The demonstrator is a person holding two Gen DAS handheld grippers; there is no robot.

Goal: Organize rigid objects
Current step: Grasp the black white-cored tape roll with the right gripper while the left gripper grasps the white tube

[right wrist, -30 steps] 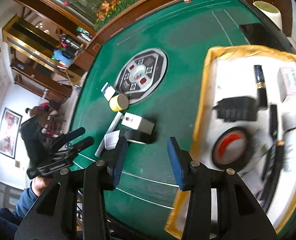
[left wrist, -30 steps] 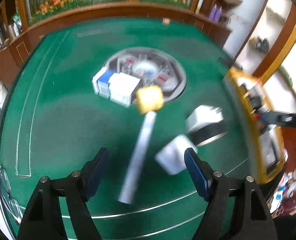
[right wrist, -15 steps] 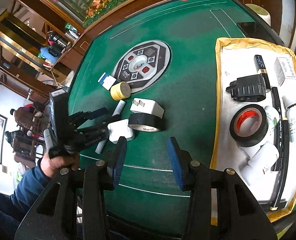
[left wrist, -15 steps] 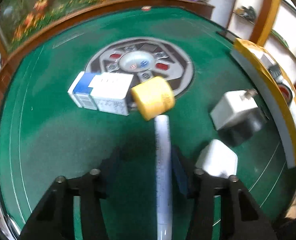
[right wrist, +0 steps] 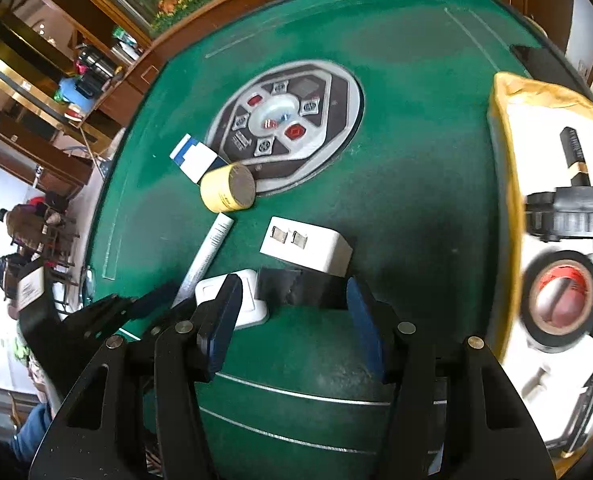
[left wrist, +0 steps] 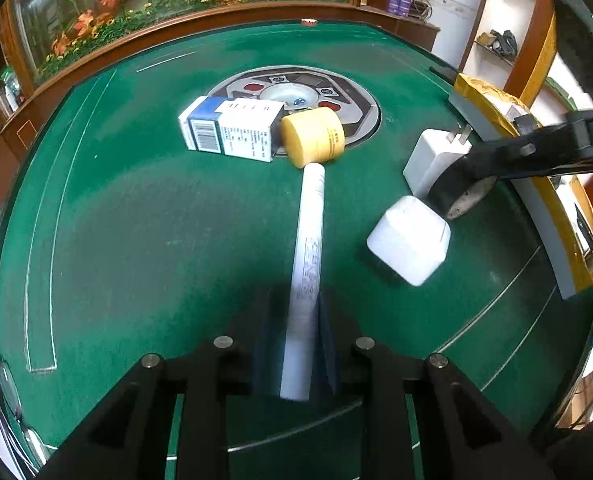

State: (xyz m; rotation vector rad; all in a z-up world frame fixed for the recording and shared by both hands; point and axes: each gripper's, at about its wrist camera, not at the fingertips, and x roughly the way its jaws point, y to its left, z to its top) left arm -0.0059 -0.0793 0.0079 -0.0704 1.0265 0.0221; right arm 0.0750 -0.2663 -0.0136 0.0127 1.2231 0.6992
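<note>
Now left gripper (left wrist: 295, 344) closing, pinching white tube (left wrist: 306, 264); right gripper (right wrist: 292, 320) spreading beside black tape (right wrist: 300, 290).

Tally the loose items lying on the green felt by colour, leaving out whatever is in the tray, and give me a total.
White: 3 – long tube, pronged charger, square adapter
White and blue: 1 – carton
Yellow: 1 – jar
Black: 1 – tape roll
Total: 6
</note>
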